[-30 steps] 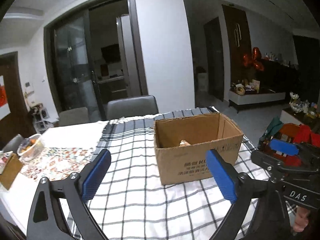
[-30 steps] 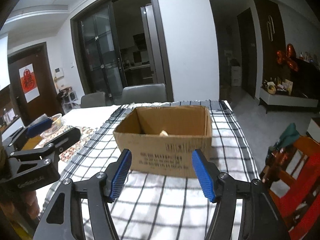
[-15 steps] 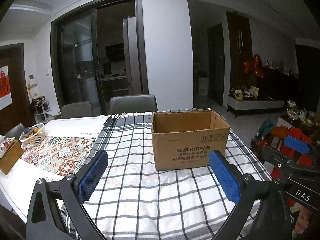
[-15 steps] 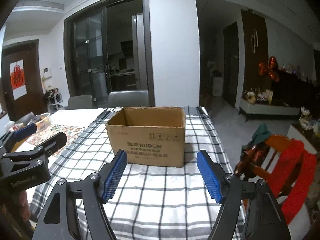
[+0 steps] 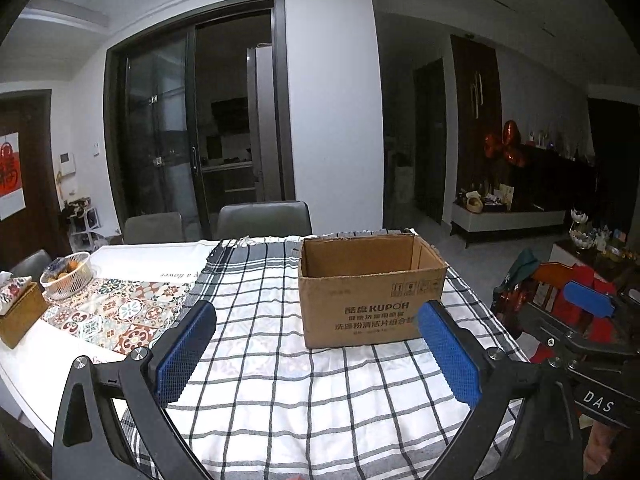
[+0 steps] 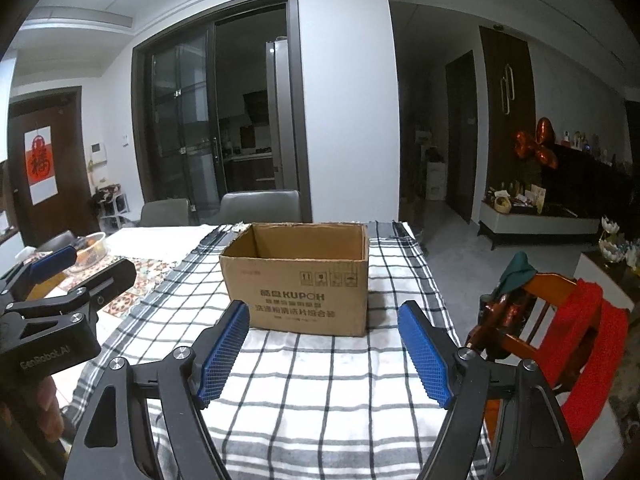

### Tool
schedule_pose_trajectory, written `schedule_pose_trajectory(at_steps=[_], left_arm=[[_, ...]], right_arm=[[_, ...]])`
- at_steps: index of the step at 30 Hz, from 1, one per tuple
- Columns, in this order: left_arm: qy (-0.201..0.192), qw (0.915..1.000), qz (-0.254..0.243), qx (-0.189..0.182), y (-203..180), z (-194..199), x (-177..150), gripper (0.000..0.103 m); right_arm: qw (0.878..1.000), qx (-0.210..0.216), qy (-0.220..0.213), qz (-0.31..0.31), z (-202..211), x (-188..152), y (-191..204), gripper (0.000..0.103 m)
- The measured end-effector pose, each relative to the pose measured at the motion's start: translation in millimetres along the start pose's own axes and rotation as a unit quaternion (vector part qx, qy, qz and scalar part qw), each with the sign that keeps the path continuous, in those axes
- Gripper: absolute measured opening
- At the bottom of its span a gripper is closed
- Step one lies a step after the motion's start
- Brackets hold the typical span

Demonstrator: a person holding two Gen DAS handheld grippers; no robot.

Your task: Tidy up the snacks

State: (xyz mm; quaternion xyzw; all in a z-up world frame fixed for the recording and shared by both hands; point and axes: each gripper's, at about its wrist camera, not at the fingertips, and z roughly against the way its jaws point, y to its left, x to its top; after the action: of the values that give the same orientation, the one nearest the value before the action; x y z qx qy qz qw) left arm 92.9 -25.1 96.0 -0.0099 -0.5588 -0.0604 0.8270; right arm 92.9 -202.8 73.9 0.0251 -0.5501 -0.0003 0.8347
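Observation:
An open brown cardboard box (image 5: 372,292) stands on the checked cloth (image 5: 280,380) at the table's far right; from this low angle its inside is hidden. My left gripper (image 5: 316,308) hangs over the cloth short of the box, blue pads wide apart and nothing between them. My right gripper (image 6: 323,306) faces the same box (image 6: 304,276) from a little way back; its jaws are opening and hold nothing. Each gripper shows at the edge of the other's view. No loose snack is visible on the cloth.
A wire basket of fruit (image 5: 66,274) and a tissue box (image 5: 16,312) sit at the far left on a patterned runner (image 5: 120,312). Grey chairs (image 5: 264,220) stand behind the table. A wooden chair draped in red cloth (image 6: 576,320) is close on the right.
Both grippers drew back from the box and now see it from lower, so the item inside has dropped out of sight. The right jaws spread wider.

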Motion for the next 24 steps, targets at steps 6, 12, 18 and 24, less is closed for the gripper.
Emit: schedule_pose_trajectory(at_steps=[6,12,18,24], left_arm=[[-0.007,1.0000,-0.002,0.001,-1.8,2.8,-0.7,0.103],[-0.006,1.0000,-0.001,0.000,-2.0,2.7,-1.8,0.103],[-0.005,1.0000,0.000,0.000,-2.2,2.2,-1.7,0.103],[-0.004,1.0000,-0.001,0.000,-1.8,1.9,-1.4,0.103]], right_arm=[[1.000,-0.005,-0.006,0.001,2.8,0.1,-1.3,0.077],[1.000,-0.009,-0.010,0.003,4.3,0.6,-1.7,0.077],[1.000,-0.009,-0.010,0.003,5.2,0.9,-1.8,0.077],[1.000,-0.007,-0.009,0.004,5.1,1.6,-1.5,0.077]])
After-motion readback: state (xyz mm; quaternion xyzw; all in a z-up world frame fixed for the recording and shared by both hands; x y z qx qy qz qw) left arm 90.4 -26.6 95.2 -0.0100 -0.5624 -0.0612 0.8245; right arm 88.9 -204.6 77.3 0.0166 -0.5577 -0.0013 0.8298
